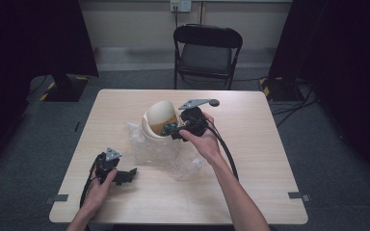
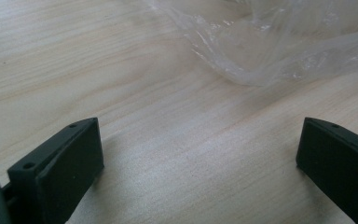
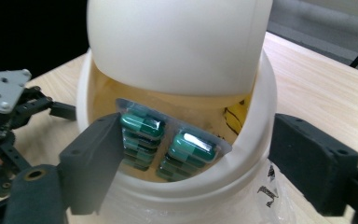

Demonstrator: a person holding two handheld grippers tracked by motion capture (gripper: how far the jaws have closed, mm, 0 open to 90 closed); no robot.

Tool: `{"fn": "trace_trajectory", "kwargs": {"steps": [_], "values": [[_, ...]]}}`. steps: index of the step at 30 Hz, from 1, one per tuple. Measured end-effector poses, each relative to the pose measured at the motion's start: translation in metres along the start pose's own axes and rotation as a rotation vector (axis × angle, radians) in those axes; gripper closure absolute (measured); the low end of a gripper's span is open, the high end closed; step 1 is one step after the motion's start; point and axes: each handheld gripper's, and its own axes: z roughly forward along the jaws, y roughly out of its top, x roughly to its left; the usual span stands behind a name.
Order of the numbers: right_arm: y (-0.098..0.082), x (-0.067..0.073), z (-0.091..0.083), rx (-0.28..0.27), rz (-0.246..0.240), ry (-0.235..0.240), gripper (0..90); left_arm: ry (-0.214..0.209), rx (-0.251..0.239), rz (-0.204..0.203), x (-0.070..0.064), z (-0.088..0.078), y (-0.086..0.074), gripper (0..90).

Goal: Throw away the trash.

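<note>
Hovering at mouth of cream swing-lid bin (image 3: 177,93), right gripper (image 3: 214,154) spread wide; green capsule blister pack (image 3: 170,144) propped between jaws, touching near one, apparently ungripped. Light, stiff, slippery foil; pinch flat edges. Left gripper (image 2: 200,163) released, idle over table (image 2: 74,70).

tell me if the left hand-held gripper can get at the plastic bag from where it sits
Probably yes. The left hand-held gripper rests on the table with its jaws open, and bare wood lies between it and the crumpled clear plastic bag just ahead.

cream bin (image 3: 177,42), green capsules (image 3: 193,147), black fingers (image 3: 95,161)
</note>
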Motion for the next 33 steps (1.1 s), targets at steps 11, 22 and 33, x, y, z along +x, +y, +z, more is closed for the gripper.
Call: {"fn": "trace_trajectory", "kwargs": {"steps": [11,22,33], "values": [[-0.007,-0.004,0.004,0.028,0.021,-0.022,14.1,0.001,-0.001,0.001,0.000,0.000,0.000,0.0],[-0.008,-0.010,-0.006,-0.001,0.024,-0.041,14.0,0.001,0.002,0.005,0.000,0.000,0.000,0.0],[-0.016,-0.024,-0.026,-0.023,0.061,-0.051,14.1,0.001,0.002,0.006,0.000,0.000,0.000,0.0]]}}
